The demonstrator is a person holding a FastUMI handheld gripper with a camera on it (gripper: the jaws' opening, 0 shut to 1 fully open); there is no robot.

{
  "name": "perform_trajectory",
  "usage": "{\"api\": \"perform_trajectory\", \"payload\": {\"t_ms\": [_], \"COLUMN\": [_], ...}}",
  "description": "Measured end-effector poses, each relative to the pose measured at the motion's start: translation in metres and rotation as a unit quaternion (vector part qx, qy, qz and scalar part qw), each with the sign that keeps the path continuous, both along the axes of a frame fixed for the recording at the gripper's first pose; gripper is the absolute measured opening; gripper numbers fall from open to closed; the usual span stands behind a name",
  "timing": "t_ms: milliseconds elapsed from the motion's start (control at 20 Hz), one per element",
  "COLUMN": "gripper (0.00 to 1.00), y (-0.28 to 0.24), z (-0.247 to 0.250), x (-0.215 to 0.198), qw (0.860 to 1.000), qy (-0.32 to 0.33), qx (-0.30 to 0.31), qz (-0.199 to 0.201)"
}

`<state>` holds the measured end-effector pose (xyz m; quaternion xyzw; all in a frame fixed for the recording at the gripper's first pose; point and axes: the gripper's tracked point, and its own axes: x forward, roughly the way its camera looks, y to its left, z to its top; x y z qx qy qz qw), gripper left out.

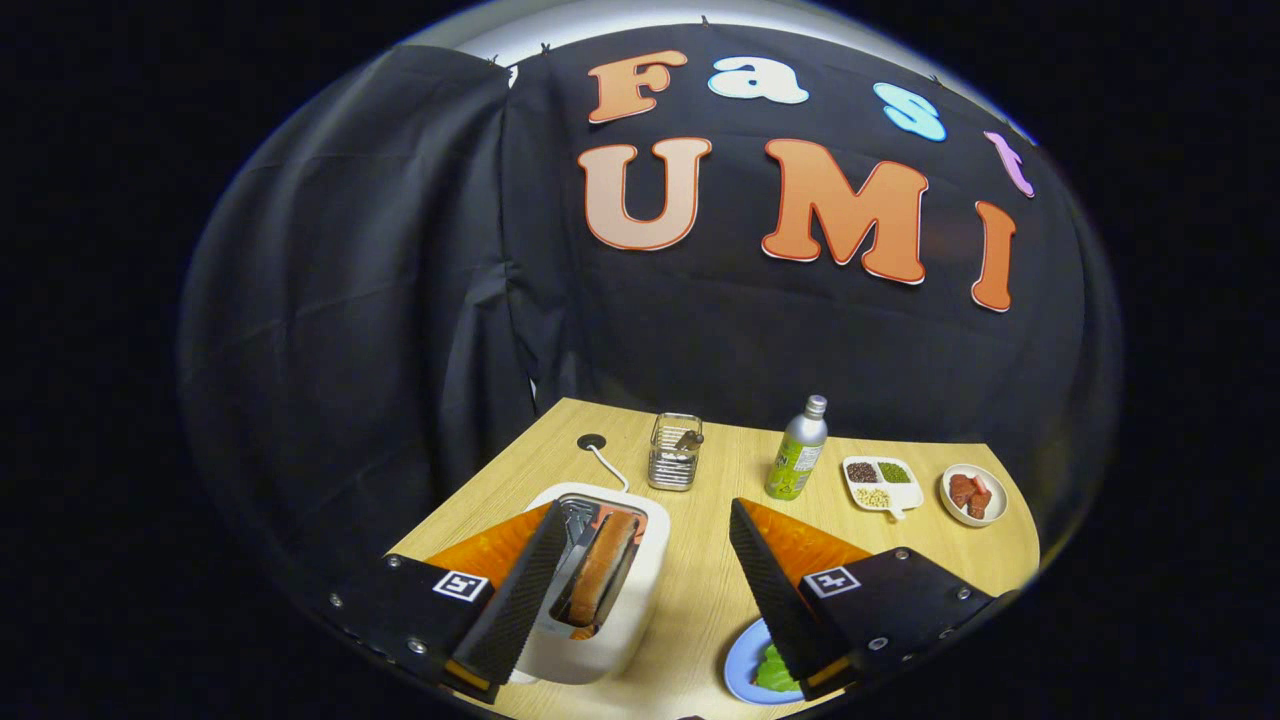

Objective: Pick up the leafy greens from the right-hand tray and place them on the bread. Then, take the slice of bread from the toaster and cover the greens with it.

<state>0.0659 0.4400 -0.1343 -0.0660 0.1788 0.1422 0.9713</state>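
A white toaster stands on the wooden table, just ahead of my left finger, which covers part of it. A browned slice of bread stands upright in its slot. The leafy greens lie on a blue plate close under my right finger, which hides most of both. I cannot tell what lies under the greens. My gripper is open above the table, its fingers wide apart with nothing between them, and the toaster's right edge sits in the gap.
Beyond the fingers stand a wire basket, a green bottle with a silver cap, a white sectioned dish of seeds and a small plate of reddish pieces. A white cable runs from the toaster to a table hole.
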Motion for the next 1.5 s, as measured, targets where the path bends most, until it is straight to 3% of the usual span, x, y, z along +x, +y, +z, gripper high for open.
{"api": "perform_trajectory", "payload": {"t_ms": [300,500,700,750,850,1000,1500], "gripper": [0.98,0.72,0.39,0.26,0.12,0.06,0.05], "y": [0.014,0.024,0.023,0.025,0.023,0.025,0.021], "z": [-0.032,-0.043,-0.043,-0.043,-0.042,-0.036,0.019], "x": [0.002,0.0,0.002,0.001,-0.001,-0.004,-0.006], "qw": [0.999,0.999,0.998,0.998,0.998,0.998,0.999], "qy": [0.036,0.054,0.052,0.055,0.057,0.055,0.018], "qx": [-0.005,-0.01,-0.016,-0.013,-0.015,-0.006,0.029], "qz": [-0.001,0.0,-0.006,-0.005,-0.008,-0.01,-0.007]}}
